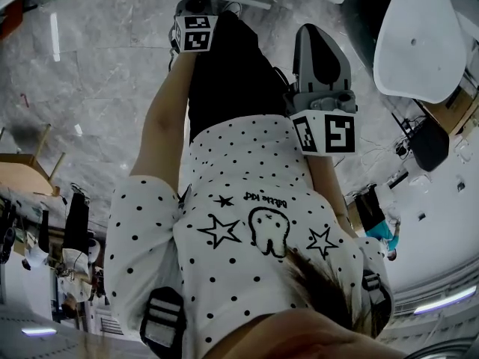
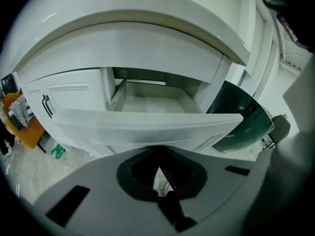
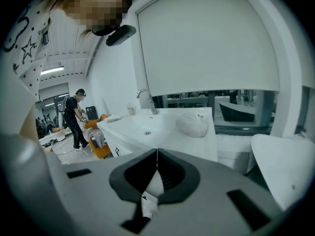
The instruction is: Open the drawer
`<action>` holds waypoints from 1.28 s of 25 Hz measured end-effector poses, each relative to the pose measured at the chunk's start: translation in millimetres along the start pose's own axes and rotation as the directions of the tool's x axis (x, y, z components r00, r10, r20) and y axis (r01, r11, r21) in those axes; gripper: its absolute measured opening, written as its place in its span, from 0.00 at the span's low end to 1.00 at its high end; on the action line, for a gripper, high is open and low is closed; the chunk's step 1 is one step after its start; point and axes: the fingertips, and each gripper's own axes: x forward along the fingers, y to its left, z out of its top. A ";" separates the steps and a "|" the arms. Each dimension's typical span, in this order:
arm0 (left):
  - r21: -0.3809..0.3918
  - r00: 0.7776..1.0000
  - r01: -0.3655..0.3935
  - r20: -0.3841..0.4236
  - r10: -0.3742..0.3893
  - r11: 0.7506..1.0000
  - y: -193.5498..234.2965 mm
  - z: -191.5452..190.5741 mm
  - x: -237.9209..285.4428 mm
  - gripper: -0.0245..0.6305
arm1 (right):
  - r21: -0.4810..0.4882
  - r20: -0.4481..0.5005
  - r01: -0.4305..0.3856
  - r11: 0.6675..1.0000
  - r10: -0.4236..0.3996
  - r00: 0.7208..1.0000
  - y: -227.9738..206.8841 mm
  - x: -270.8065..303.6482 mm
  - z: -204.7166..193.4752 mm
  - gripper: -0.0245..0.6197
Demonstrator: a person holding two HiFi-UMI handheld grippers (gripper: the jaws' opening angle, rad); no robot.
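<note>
In the left gripper view a white drawer (image 2: 147, 124) stands pulled out of the white vanity (image 2: 128, 48), and its pale inside (image 2: 152, 102) shows empty. My left gripper (image 2: 158, 154) is just below the drawer's front panel, jaws shut with nothing between them. My right gripper (image 3: 157, 154) is also shut and empty, and it faces a white sink counter (image 3: 162, 129) away from the drawer. The head view shows only the marker cubes of the left gripper (image 1: 196, 32) and the right gripper (image 1: 323, 132) beside a dotted shirt; the jaws are hidden there.
A cabinet door with a black handle (image 2: 47, 105) is left of the drawer, an orange seat (image 2: 24, 124) beyond it. A dark green tub (image 2: 243, 117) stands at the right. The counter carries a faucet (image 3: 145, 98) and a white bundle (image 3: 193, 123); a person (image 3: 76, 117) stands far left.
</note>
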 end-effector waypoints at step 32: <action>0.022 0.996 -0.019 -0.091 0.020 1.000 0.0 7.7 -24.9 0.04 | 0.019 0.029 -0.046 0.999 0.045 0.999 8.9 -9.0 12.8 0.06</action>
